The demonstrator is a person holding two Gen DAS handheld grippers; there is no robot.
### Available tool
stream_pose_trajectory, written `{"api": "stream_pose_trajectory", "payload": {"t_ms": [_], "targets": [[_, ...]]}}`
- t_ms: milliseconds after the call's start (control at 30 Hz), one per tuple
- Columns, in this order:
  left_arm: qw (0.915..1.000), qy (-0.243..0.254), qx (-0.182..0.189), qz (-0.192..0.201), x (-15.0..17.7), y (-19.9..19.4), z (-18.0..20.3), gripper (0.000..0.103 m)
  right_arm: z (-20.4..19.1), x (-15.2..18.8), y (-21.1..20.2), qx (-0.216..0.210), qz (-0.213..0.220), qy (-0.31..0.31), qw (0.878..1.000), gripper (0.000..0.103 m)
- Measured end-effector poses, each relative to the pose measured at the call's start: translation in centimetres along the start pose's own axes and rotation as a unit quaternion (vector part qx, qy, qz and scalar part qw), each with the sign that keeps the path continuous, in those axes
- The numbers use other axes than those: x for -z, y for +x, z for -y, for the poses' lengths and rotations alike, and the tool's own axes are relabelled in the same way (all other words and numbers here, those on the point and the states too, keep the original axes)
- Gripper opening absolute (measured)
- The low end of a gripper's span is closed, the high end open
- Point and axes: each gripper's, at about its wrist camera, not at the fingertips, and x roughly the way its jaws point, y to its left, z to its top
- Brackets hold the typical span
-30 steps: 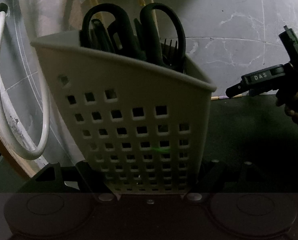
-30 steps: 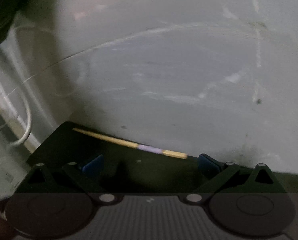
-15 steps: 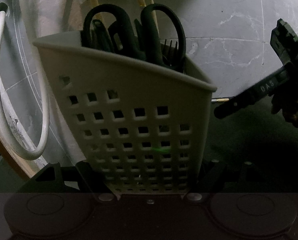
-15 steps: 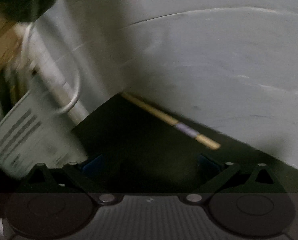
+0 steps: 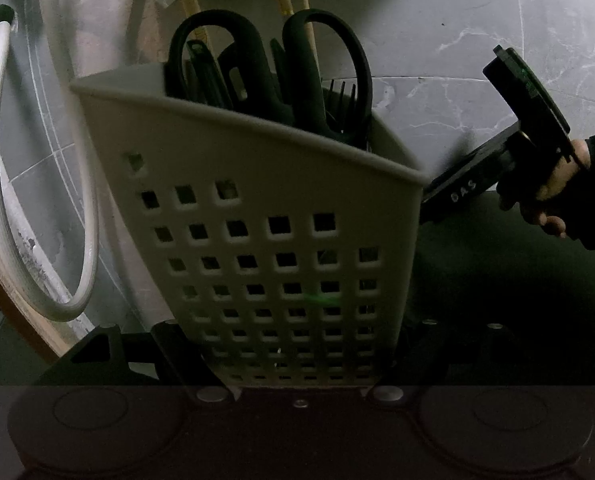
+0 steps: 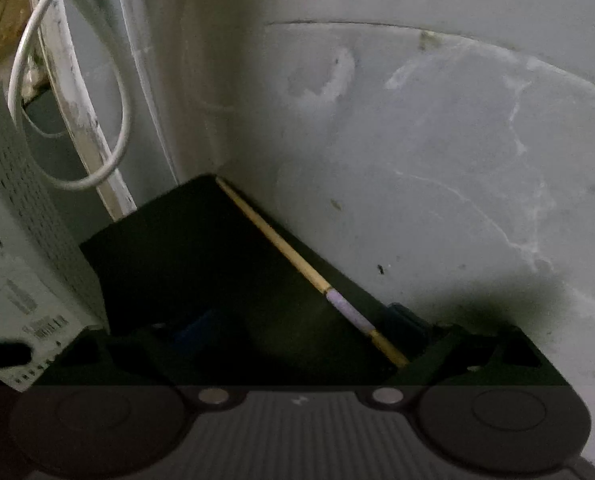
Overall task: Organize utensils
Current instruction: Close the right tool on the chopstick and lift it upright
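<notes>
Right tongs (image 6: 297, 332): spread, just narrowing, rolled since earlier; chopstick (image 6: 297, 264) now steeper, its near end hidden.
Left tongs (image 5: 301, 364): pinching caddy (image 5: 257, 208).

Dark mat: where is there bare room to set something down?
Bare: the mat between the white caddy and the chopstick along its far edge. Crowded: the caddy's inside, packed with scissors and a fork.

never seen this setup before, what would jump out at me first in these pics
A pale perforated caddy fills the left wrist view, clamped in the left tongs, with black scissors standing out of its top. In the right wrist view, a lone wooden chopstick lies on a dark mat, between the right tongs, which have just been closing.
</notes>
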Motion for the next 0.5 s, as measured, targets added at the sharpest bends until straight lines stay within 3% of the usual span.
{"api": "stream_pose_trajectory", "payload": {"t_ms": [33, 100, 133, 200, 233, 500], "targets": [[1.0000, -0.001, 0.000, 0.000, 0.0, 0.0, 0.0, 0.082, -0.3, 0.0, -0.1, 0.008, -0.001, -0.004, 1.000, 0.082], [1.0000, 0.000, 0.002, 0.000, -0.1, 0.0, -0.1, 0.082, -0.8, 0.2, -0.5, 0.016, -0.001, -0.013, 1.000, 0.056], [1.0000, 0.001, 0.003, 0.000, -0.1, 0.0, -0.1, 0.082, -1.2, 0.2, -0.5, 0.025, -0.003, -0.022, 0.999, 0.050], [1.0000, 0.003, 0.005, 0.000, -0.1, 0.1, -0.2, 0.082, -1.5, 0.5, -1.3, 0.025, -0.008, -0.021, 0.999, 0.019], [1.0000, 0.004, 0.007, 0.001, -0.1, 0.1, -0.2, 0.082, -1.9, 0.9, -1.7, 0.033, -0.012, -0.021, 0.999, 0.013], [0.9996, 0.010, 0.025, 0.004, -0.2, 0.3, -1.1, 0.082, -4.7, 5.3, -7.2, 0.066, -0.049, 0.023, 0.996, 0.007]]}}
